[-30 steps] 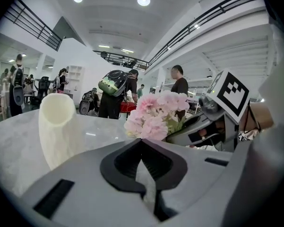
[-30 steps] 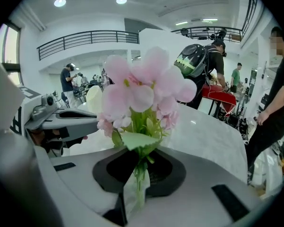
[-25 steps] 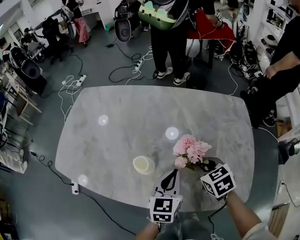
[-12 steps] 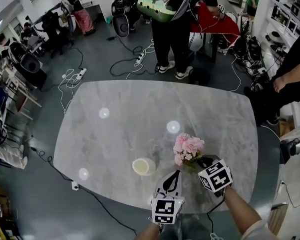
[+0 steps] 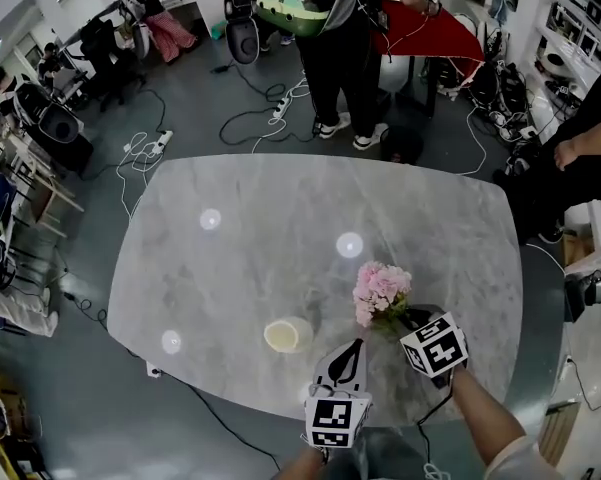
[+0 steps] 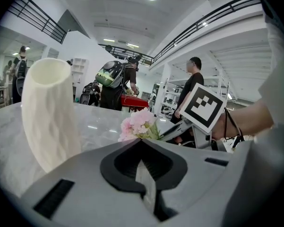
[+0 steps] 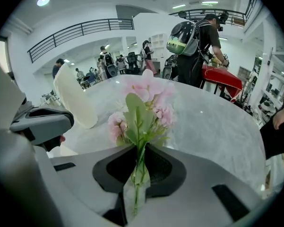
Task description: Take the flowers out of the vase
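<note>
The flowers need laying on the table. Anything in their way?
Nothing visible: the pink flower bunch, clamped in the right tool, is over bare grey marble table; the cream ribbed vase stands apart.

No word, number or brand name can be read anywhere. The only printed signs are black-and-white square code patterns, without letters, on the left gripper's point(image 5: 353, 346) white cube point(image 5: 332, 420) and the right gripper's point(image 5: 406, 320) white cube point(image 5: 435, 345).
</note>
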The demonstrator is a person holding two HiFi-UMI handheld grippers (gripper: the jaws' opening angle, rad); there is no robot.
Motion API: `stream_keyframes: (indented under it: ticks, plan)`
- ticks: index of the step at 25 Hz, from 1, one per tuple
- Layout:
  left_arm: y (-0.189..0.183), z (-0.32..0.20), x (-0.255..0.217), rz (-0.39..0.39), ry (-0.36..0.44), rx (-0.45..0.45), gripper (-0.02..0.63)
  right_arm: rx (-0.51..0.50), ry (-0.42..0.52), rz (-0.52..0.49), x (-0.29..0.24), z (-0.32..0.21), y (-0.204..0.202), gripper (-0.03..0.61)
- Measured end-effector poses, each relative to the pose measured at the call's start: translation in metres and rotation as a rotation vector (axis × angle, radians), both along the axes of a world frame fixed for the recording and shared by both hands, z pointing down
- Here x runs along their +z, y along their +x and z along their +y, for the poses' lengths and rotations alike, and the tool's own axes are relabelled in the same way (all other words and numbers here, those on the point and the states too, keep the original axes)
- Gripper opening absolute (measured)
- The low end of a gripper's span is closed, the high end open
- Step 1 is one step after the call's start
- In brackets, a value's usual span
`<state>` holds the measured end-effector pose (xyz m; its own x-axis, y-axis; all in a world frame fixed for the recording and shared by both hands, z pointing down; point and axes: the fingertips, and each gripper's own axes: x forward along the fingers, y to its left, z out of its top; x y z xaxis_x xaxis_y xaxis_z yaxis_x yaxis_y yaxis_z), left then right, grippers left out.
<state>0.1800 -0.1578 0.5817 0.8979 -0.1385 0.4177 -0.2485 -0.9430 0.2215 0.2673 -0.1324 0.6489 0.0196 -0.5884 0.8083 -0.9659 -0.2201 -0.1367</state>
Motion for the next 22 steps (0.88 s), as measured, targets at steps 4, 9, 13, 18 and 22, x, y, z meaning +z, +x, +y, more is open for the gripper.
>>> stream_keyframes:
  ticks: [4,9,13,18,22]
  plan:
    - [0.000,0.002,0.002,-0.005,-0.001,-0.004,0.005,0.003,-0.005,-0.005,0.006,0.002,0.004,0.063]
    - [0.001,0.000,0.000,-0.002,-0.003,-0.005,0.005,0.015,0.007,-0.022,0.008,0.001,0.006,0.071]
    - [-0.001,-0.003,-0.002,0.004,-0.001,-0.003,0.005,0.030,0.031,-0.027,0.006,-0.002,0.005,0.092]
    - [0.000,-0.002,-0.007,0.013,0.002,0.002,0.005,0.050,0.087,-0.017,-0.011,-0.003,0.008,0.115]
    - [0.000,-0.001,-0.014,0.024,0.006,0.006,0.005,0.066,0.131,0.001,-0.029,-0.004,0.010,0.127]
